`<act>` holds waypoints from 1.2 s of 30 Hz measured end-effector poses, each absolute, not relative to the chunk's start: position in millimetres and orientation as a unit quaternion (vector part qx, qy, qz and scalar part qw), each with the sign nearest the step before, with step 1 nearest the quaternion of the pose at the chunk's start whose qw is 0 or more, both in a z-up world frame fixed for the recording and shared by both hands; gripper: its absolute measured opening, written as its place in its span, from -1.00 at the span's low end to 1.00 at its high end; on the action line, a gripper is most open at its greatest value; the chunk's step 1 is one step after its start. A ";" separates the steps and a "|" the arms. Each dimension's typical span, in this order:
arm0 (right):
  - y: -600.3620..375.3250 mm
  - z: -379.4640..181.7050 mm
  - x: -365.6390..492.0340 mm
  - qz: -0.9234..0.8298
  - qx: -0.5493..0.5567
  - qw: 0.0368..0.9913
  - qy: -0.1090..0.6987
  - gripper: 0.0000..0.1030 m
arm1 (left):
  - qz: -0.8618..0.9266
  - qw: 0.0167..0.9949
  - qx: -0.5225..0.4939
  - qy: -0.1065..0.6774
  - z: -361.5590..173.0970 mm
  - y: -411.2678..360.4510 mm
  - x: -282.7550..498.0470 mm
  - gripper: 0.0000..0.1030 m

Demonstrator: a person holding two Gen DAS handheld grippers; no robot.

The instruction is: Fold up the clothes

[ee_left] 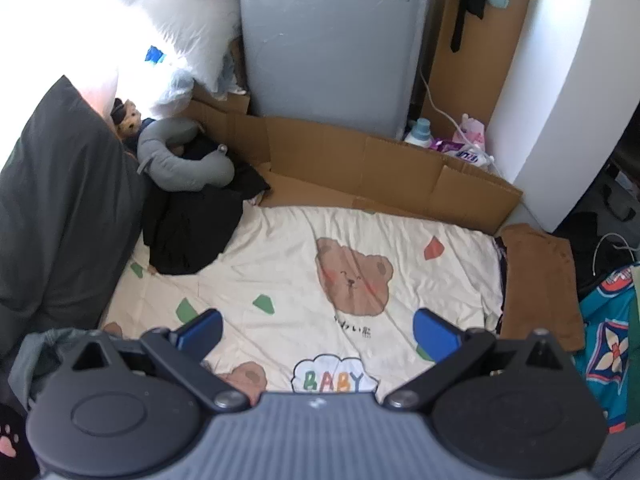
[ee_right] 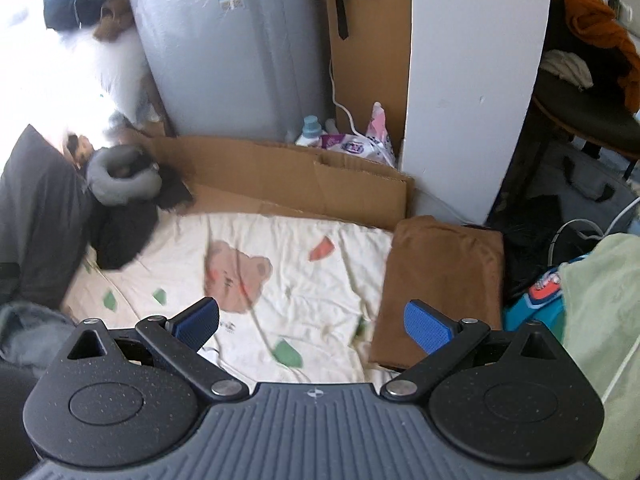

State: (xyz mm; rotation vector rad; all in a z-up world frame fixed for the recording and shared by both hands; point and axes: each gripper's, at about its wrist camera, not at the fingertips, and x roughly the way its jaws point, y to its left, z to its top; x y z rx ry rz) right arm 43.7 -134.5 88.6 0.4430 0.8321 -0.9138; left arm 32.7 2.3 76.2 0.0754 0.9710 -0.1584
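Both grippers, left gripper (ee_left: 318,334) and right gripper (ee_right: 312,322), hover wide open and empty over the bear-print sheet (ee_left: 280,264), folded brown garment (ee_right: 440,276) parked aside, black clothes pile (ee_left: 192,232) waiting.

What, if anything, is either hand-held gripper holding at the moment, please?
Nothing. The left hand-held gripper and right hand-held gripper are both open above the bear-print sheet, with nothing between their fingers.

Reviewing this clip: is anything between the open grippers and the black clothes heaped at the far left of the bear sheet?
Nothing visible blocks them. Bare bear-print sheet lies between the left gripper and the black clothes; likewise for the right gripper. The grey neck pillow sits behind the pile, against it; the folded brown garment lies right.
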 end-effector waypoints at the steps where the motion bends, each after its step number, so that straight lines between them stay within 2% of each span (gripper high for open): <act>1: -129.8 86.3 45.9 -0.426 0.194 0.791 0.393 0.98 | -0.074 0.881 0.036 0.467 72.0 3.5 29.8 0.99; 19: -101.9 30.4 80.2 -0.391 0.216 0.792 0.416 0.98 | -0.052 0.862 0.000 0.504 11.0 5.3 -14.3 0.99; 36: -65.9 -1.8 114.9 -0.369 0.193 0.798 0.435 0.98 | -0.028 0.867 -0.015 0.497 2.8 31.4 -37.4 0.99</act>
